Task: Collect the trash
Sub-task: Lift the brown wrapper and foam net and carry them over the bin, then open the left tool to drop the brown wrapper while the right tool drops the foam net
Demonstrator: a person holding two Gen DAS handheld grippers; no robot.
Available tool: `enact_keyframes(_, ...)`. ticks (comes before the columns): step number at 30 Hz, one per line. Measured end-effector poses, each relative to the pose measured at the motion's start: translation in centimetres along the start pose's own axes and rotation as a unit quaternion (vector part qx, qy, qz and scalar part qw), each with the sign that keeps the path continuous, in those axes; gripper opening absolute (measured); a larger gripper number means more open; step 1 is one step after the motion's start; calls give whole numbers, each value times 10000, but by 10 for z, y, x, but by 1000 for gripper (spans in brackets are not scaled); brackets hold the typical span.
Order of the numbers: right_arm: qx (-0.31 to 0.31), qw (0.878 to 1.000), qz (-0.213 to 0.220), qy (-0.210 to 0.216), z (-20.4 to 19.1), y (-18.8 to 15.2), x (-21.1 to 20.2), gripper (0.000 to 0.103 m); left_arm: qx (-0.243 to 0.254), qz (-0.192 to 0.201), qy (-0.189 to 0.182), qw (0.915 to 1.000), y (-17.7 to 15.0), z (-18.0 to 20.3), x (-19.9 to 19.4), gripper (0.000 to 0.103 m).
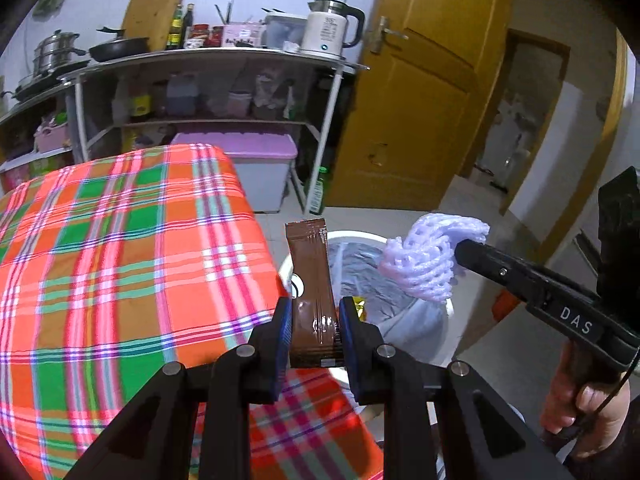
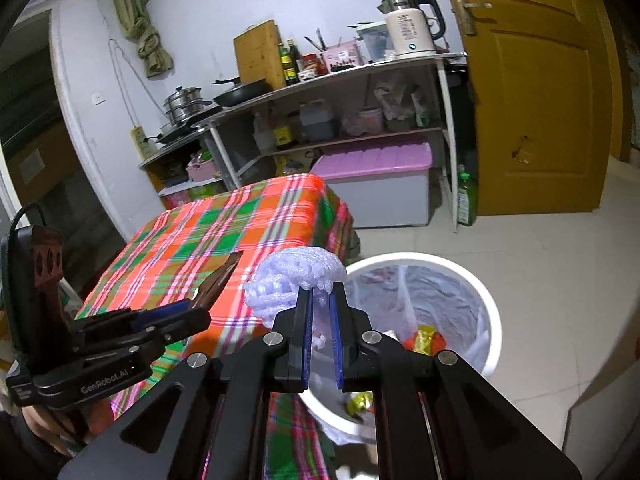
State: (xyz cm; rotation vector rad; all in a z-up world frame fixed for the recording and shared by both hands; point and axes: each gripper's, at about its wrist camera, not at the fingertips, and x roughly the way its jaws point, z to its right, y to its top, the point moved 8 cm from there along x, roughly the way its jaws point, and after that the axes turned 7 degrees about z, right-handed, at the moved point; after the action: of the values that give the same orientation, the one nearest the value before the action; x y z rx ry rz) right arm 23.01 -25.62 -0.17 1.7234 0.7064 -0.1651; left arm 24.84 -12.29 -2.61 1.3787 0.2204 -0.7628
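Two wrist views show a kitchen corner. In the left wrist view, an orange, green and pink plaid tablecloth (image 1: 120, 248) fills the left half of the frame. At lower centre, the left gripper (image 1: 316, 320) has its blue-padded tongs clamped on the lower part of a brown snack wrapper (image 1: 314, 280), which stands upright above them. Just behind the wrapper, right of centre, is the rim of a white trash bin (image 1: 360, 236) with a plastic liner. At the right, the right gripper (image 1: 460, 254) reaches in from the lower right edge with a wad of white foam netting (image 1: 424, 260) pinched at its tip, held over the bin; a hand (image 1: 584, 400) grips its handle at the lower right corner. In the right wrist view, the left gripper sits at the left edge with the wrapper pointing toward centre, over the cloth rather than the bin. At centre, the right gripper's tongs are drawn together on the netting. The bin, right of centre, already holds colourful scraps. To do this step well, each piece should probably sit squarely over the bin's opening before release; the wrapper likely needs carrying further toward the bin, and the light netting may cling to the pads.
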Motion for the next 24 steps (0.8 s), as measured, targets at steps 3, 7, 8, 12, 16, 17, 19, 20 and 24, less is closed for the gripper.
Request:
enact_keyframes(3, 67, 10000, -25, -67, 11, -3, 1, 9, 57, -75, -76, 9999, -2, 7, 10, 24)
enact_keyframes(7, 137, 9998, -82, -148, 24, -8, 3, 9, 119, -164, -135, 9997, -5, 15, 24, 24)
enact_keyframes(8, 151, 9997, -97, -171, 27, -9, 3, 9, 124, -195, -152, 9996, -5, 18, 28, 24)
enact_keyframes(12, 223, 9993, -169, -262, 40, -14, 6, 9, 180, -319, -218, 9991, -9, 26, 45, 24)
enact_keyframes(16, 290, 9987, -237, -357, 52, -19, 10, 9, 218, -426, -273, 9985, -13, 32, 59, 24)
enact_keyframes(17, 315, 9985, -264, -371, 55, -21, 11, 9, 220, -461, -282, 9983, -14, 32, 62, 24)
enact_keyframes(19, 353, 9981, -308, -395, 60, -23, 14, 9, 224, -532, -296, 9979, -17, 33, 70, 24)
enact_keyframes(20, 366, 9980, -323, -413, 62, -24, 16, 9, 220, -564, -280, 9978, -19, 33, 72, 24)
enact_keyframes(24, 474, 9971, -411, -437, 71, -27, 23, 9, 180, -649, -272, 9974, -22, 31, 83, 24)
